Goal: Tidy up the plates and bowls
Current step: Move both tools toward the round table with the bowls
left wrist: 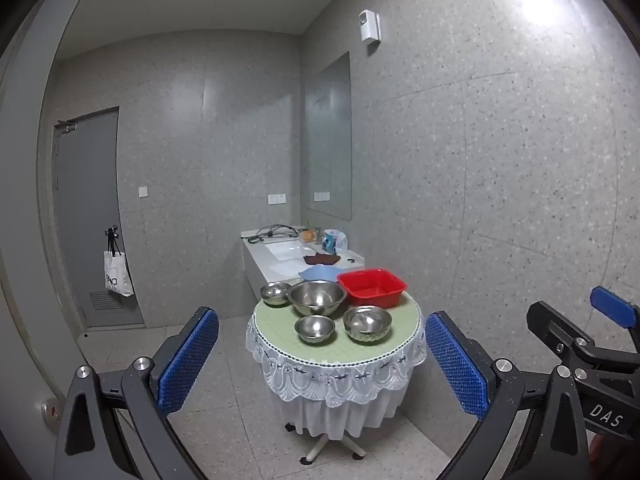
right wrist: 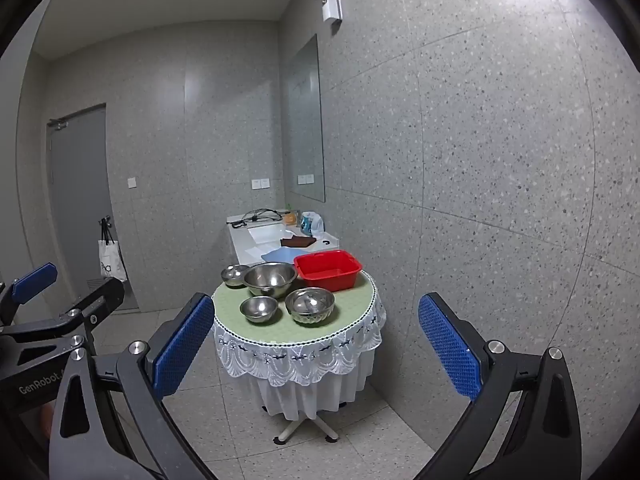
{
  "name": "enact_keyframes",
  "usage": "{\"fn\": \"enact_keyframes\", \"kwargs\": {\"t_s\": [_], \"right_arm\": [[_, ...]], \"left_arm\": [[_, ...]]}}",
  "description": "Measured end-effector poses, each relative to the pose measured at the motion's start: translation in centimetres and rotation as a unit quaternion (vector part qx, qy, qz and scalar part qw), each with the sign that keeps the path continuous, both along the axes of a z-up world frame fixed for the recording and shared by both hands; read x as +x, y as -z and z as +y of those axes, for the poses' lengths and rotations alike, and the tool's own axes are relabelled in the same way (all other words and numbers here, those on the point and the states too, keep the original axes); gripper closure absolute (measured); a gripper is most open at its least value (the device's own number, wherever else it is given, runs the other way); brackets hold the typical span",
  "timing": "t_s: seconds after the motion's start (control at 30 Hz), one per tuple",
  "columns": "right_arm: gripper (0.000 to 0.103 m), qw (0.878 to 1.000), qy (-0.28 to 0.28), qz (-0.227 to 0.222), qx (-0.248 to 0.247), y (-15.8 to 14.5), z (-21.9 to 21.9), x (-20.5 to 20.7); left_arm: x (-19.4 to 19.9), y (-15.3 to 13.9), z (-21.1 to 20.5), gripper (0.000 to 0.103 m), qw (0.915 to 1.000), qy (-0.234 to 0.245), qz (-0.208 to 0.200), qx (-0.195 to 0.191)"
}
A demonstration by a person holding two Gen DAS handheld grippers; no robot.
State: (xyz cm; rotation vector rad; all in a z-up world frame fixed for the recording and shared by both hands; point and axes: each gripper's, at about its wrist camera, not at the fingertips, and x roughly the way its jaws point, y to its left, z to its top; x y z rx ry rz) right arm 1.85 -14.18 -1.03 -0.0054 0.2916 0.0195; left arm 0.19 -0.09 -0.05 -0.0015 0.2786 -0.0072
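A small round table (left wrist: 280, 340) (right wrist: 232, 308) with a green top and white lace skirt stands ahead. On it are a large steel bowl (left wrist: 317, 298) (right wrist: 270, 279), a small steel bowl (left wrist: 275, 293) (right wrist: 235, 275) at the back left, another small steel bowl (left wrist: 315, 328) (right wrist: 259, 308) in front, a steel bowl nested in a glass bowl (left wrist: 367, 323) (right wrist: 309, 305) at the front right, and a red basin (left wrist: 372, 286) (right wrist: 328, 269). My left gripper (left wrist: 322, 364) and right gripper (right wrist: 316, 348) are open and empty, well short of the table.
A white sink counter (left wrist: 256, 260) (right wrist: 240, 240) with a blue plate (left wrist: 318, 273) (right wrist: 280, 255), a brown cloth and bottles stands behind the table against the speckled wall. A grey door (left wrist: 92, 216) with a hanging white bag is at the left. Grey tiled floor surrounds the table.
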Motion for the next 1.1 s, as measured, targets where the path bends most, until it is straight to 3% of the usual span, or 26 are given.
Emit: {"fn": "enact_keyframes", "kwargs": {"t_s": [0.13,0.3,1.1], "right_arm": [[0.0,1.0,0.003,-0.002,-0.003,0.0,0.1,0.1],[0.0,1.0,0.006,-0.009,-0.001,-0.5,-0.8,-0.2],[0.0,0.999,0.037,0.006,-0.009,0.2,-1.8,1.2]], "left_arm": [[-1.1,0.1,-0.1,0.001,0.9997,0.005,-0.022,-0.008],[-0.1,0.7,2.0,0.001,0.9995,0.017,-0.012,-0.024],[1.1,0.4,2.8,0.001,0.9989,0.041,-0.003,-0.02]]}}
